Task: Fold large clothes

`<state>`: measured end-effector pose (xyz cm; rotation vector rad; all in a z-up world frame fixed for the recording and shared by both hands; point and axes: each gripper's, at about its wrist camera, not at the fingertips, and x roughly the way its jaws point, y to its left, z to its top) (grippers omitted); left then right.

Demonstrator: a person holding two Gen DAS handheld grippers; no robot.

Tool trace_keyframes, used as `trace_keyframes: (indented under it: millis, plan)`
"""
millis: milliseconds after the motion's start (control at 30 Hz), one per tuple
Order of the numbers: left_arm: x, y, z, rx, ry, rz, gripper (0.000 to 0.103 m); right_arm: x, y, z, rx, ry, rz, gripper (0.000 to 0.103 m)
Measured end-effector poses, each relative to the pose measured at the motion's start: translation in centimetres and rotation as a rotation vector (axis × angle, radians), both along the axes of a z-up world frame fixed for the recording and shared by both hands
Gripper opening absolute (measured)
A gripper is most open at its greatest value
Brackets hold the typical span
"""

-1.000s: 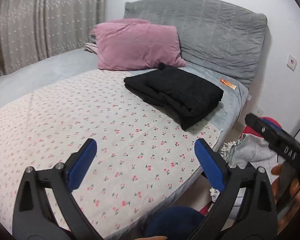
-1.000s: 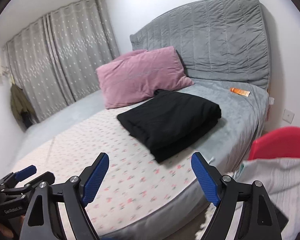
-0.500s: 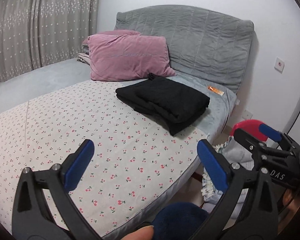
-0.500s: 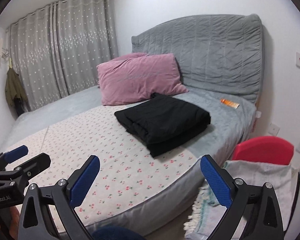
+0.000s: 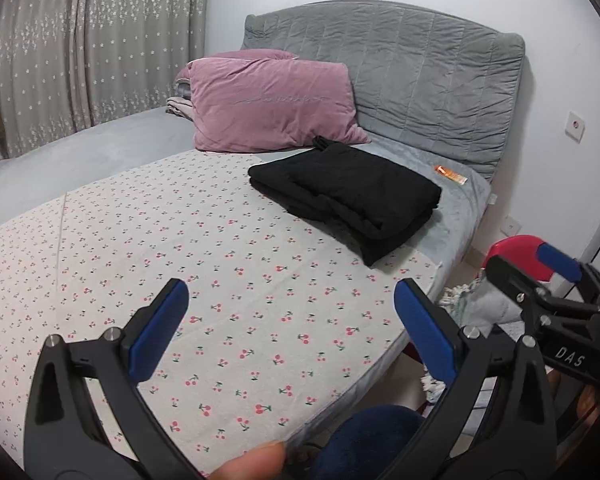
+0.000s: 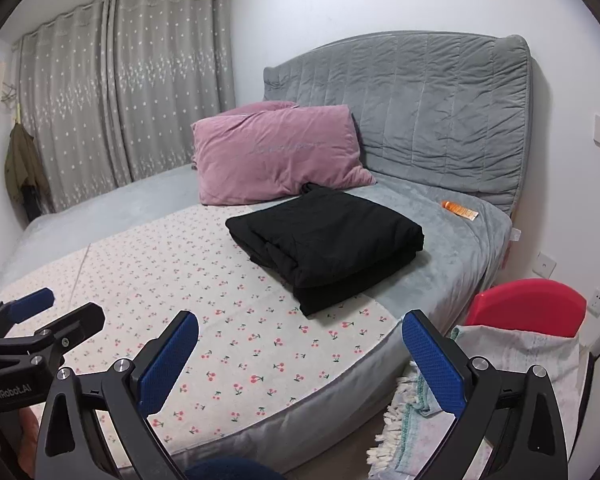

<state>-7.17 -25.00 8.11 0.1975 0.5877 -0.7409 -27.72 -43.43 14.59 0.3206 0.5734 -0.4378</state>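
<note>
Curtains (image 6: 120, 92) hung at the left behind a bed (image 6: 452, 264) with a cherry-print sheet (image 6: 236, 320). Left tool (image 5: 290, 320) hovered over the sheet, blue pads spread wide, nothing between them. Centre, a folded black garment (image 6: 328, 240) lay on the bed before a pink pillow (image 6: 276, 156). Right tool (image 6: 300, 352) had just been opening; it stood spread and empty beside a red chair (image 6: 528, 304).

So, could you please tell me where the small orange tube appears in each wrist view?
Left wrist view: the orange tube lies right of centre in the upper half, on the grey bedcover below the headboard.
Right wrist view: the orange tube lies right of centre, again on grey cover near the headboard.
Shared landmark: the folded black garment, lower left of the tube in both.
</note>
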Motion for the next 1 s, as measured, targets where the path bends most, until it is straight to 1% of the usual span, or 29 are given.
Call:
trace_keyframes:
  millis: [133, 267, 433, 667, 1000]
  plan:
    - [0.1, -0.3, -0.3, 0.002, -0.002, -0.001, 0.102, 0.5, -0.2, -0.2, -0.011, 0.009, -0.011, 0.103]
    - [0.2, -0.3, -0.4, 0.008, -0.001, -0.005, 0.102, 0.9, -0.3, -0.6, 0.000, 0.016, -0.011, 0.103]
    - [0.5, -0.2, -0.5, 0.006, 0.010, -0.009, 0.102, 1.1, -0.5, -0.9, 0.006, 0.024, -0.024, 0.103]
    - [0.8, -0.2, -0.8, -0.001, 0.027, -0.008, 0.102, 1.3, -0.2, -0.9, -0.015, 0.028, -0.050, 0.103]
    - [0.9, -0.5, -1.1, 0.001, 0.047, -0.006, 0.102, 1.4, -0.3, -1.4, -0.002, 0.034, -0.073, 0.103]
